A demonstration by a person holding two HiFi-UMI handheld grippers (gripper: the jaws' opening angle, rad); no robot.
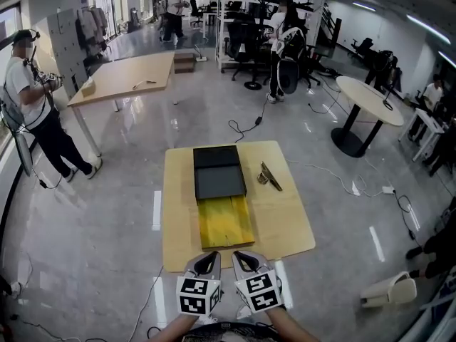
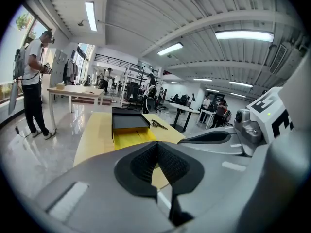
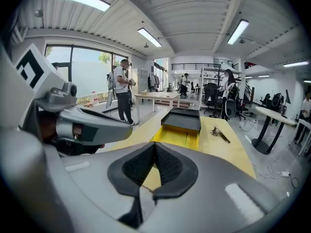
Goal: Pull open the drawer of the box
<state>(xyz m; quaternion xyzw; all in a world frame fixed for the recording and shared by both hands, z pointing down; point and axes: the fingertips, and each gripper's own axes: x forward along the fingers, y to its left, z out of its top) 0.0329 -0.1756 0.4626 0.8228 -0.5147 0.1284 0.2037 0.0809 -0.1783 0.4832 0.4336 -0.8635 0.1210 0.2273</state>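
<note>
Head view: the task looks done, or nearly so. The box (image 1: 218, 171) sits mid-table toward the far edge, and its yellow drawer (image 1: 225, 221) stands drawn out toward the near edge, close to full reach as far as I can judge. The drawer's floor shows bare, with nothing in it. The box's dark top carries nothing. A metal tool (image 1: 270, 176) lies on the table (image 1: 285, 219) just right of the box, apart from it. The left gripper (image 1: 207, 263) and right gripper (image 1: 245, 261) hang side by side off the near edge, clear of the drawer.

Left gripper view: the left gripper (image 2: 157, 147) is clenched, its pads meeting with nothing between them. Beyond it the drawer (image 2: 131, 139) juts from the box (image 2: 129, 120), empty in the part that shows. The right gripper (image 2: 214, 137) is alongside.

Right gripper view: the right gripper (image 3: 154, 147) is likewise clenched on nothing. The open drawer (image 3: 177, 136) lies ahead below the box (image 3: 182, 119), its yellow floor bare. The tool (image 3: 219, 132) rests toward the table's right edge.

What may be left is only a last pull, if any travel remains.
</note>
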